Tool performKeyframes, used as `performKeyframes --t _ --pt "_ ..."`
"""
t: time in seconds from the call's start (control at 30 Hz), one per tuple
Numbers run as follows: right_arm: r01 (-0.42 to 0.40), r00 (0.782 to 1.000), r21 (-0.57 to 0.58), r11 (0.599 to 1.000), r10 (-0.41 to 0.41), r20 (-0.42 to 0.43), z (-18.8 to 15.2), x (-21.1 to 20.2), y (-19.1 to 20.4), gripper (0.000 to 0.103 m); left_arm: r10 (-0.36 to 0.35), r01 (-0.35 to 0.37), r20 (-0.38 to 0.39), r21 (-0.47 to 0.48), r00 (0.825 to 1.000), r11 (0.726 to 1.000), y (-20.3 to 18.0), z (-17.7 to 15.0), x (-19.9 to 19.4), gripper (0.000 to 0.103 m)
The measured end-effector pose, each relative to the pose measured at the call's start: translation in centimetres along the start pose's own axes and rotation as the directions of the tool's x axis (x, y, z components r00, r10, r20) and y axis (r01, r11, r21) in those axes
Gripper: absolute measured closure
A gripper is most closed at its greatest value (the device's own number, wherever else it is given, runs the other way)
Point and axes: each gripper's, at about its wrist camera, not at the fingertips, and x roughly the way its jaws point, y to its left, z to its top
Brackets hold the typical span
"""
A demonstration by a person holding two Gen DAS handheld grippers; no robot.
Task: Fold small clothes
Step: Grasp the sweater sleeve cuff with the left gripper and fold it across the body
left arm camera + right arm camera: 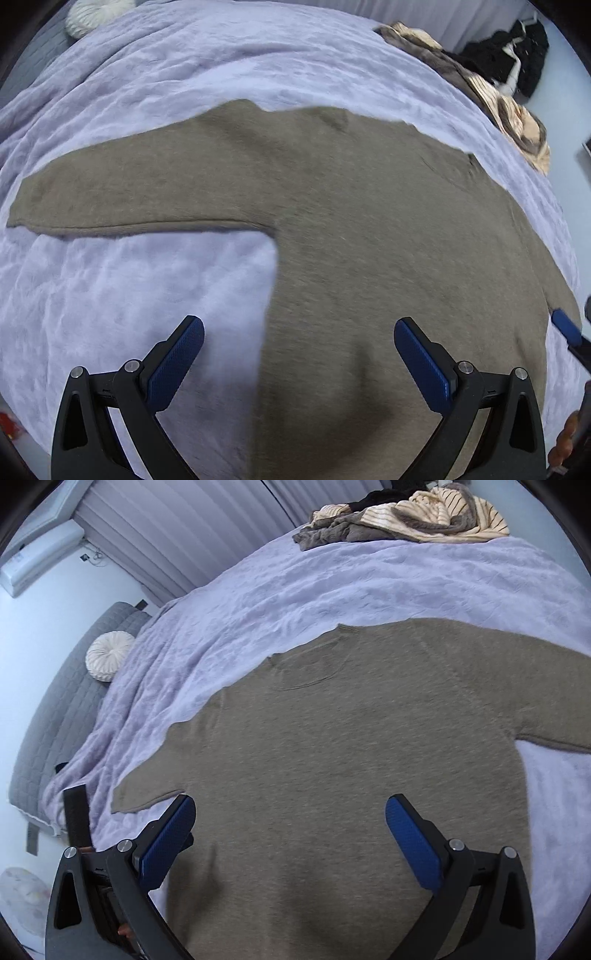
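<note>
An olive-brown sweater (351,229) lies flat on a lavender blanket (184,66), sleeves spread out to both sides. It also shows in the right wrist view (332,746), collar away from me. My left gripper (299,332) is open and empty above the sweater's lower left side edge. My right gripper (290,810) is open and empty above the sweater's lower body. A blue pad of the right gripper (565,326) shows at the right edge of the left wrist view.
A pile of other clothes (406,517), striped and grey, lies at the far side of the bed; it also shows in the left wrist view (509,110). A round white cushion (109,655) rests on a grey quilted headboard (66,716). Curtains (177,524) hang behind.
</note>
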Motion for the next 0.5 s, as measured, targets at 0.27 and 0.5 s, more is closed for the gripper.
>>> performKeyframes --t 0.27,0.5 --pt "-0.132 0.981 -0.034 0.991 0.126 -0.148 -2.1 5.1 4.4 0.0 0.005 0.05 0.137 -0.397 0.991 0.917 16.6 1.9 0.7 0.0" --pt "-0.098 0.97 -0.07 0.993 0.08 -0.229 -3.4 8.5 6.7 0.0 -0.041 0.165 0.255 -0.487 0.966 0.857 22.4 4.0 2.7 0.001"
